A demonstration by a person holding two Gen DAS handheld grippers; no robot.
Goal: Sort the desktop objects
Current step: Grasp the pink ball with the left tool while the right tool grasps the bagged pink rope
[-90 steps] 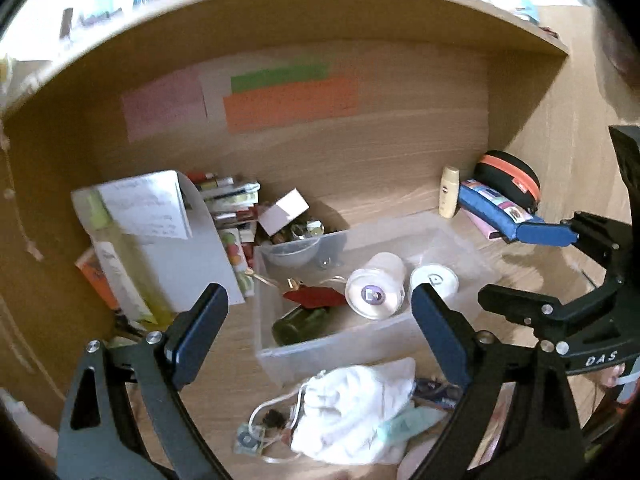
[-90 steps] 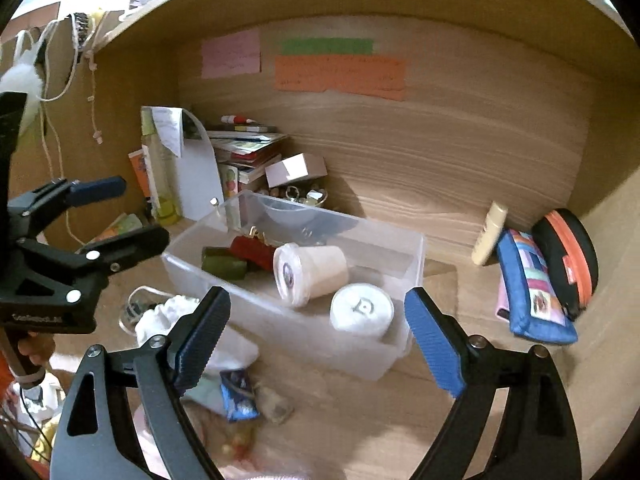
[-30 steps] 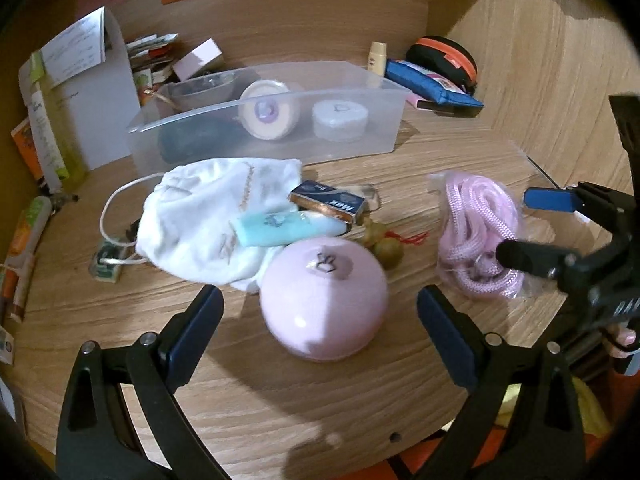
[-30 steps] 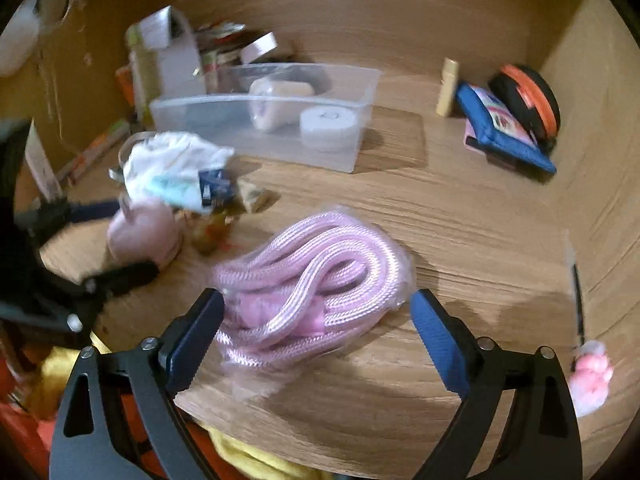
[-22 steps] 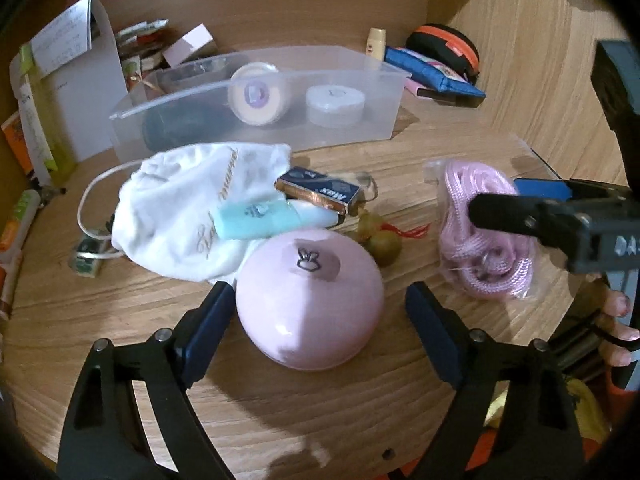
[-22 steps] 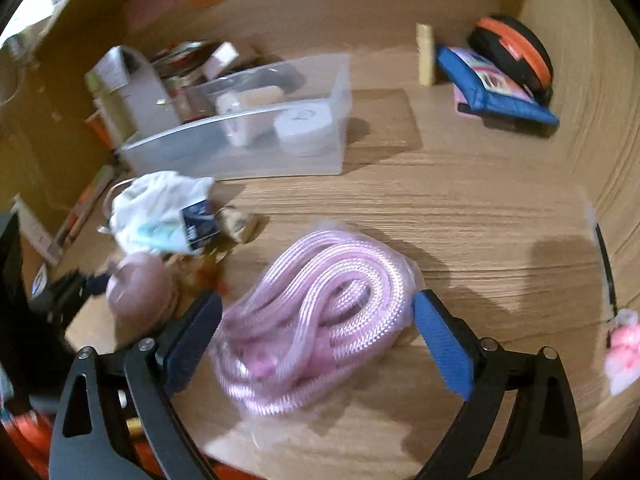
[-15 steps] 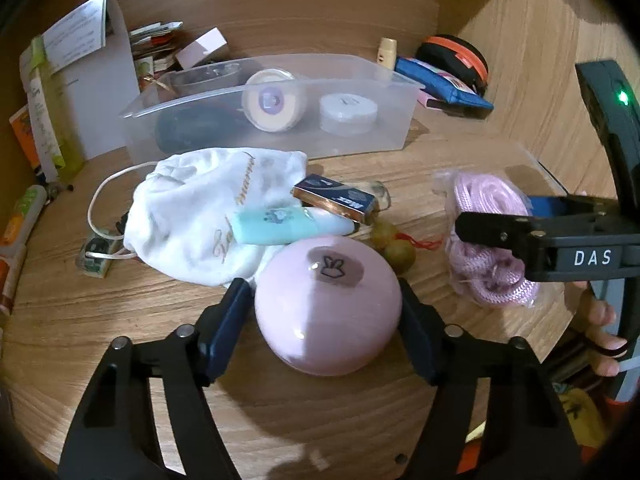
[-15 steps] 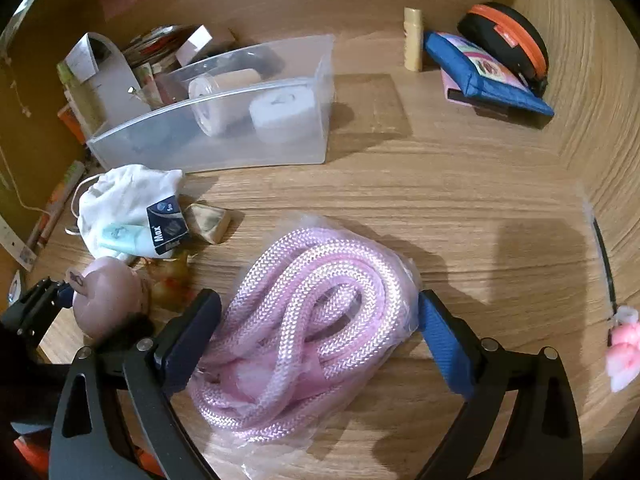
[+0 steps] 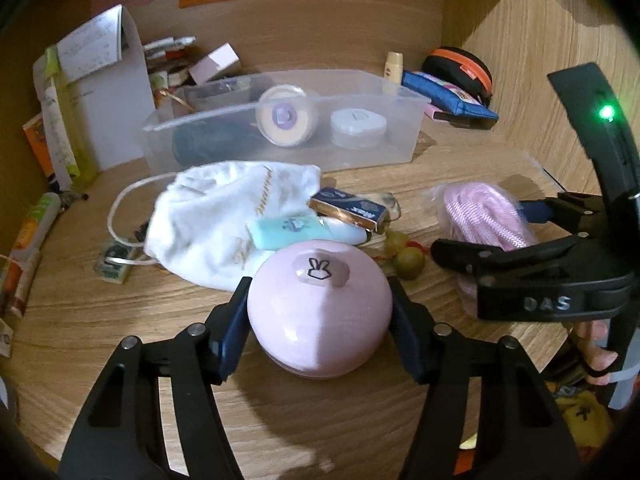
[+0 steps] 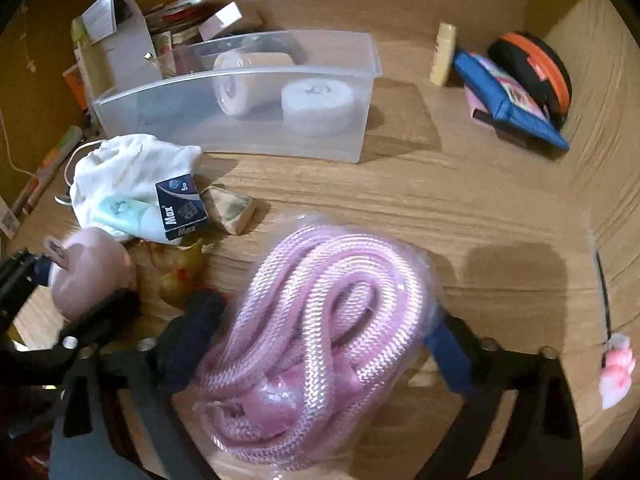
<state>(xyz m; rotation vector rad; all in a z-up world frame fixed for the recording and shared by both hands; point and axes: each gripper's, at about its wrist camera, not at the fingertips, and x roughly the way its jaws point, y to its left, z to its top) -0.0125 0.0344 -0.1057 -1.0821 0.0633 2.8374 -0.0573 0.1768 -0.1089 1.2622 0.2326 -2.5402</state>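
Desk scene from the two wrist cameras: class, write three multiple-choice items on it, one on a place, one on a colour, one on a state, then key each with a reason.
1. Where does the white drawstring bag lie?
A. inside the clear bin
B. on the desk in front of the clear bin
C. on top of the blue pouch

2. What colour is the coiled rope in its plastic wrap?
A. green
B. pink
C. black

3. How does the left gripper stand to the pink dome-shaped object?
A. one finger on each side of it
B. hovering high above it
C. far off to its side

Key: 1 B, the bag sits on bare wood outside the bin wall. 2 B, the strands are pale pink. 3 A, the closing jaws flank the dome.
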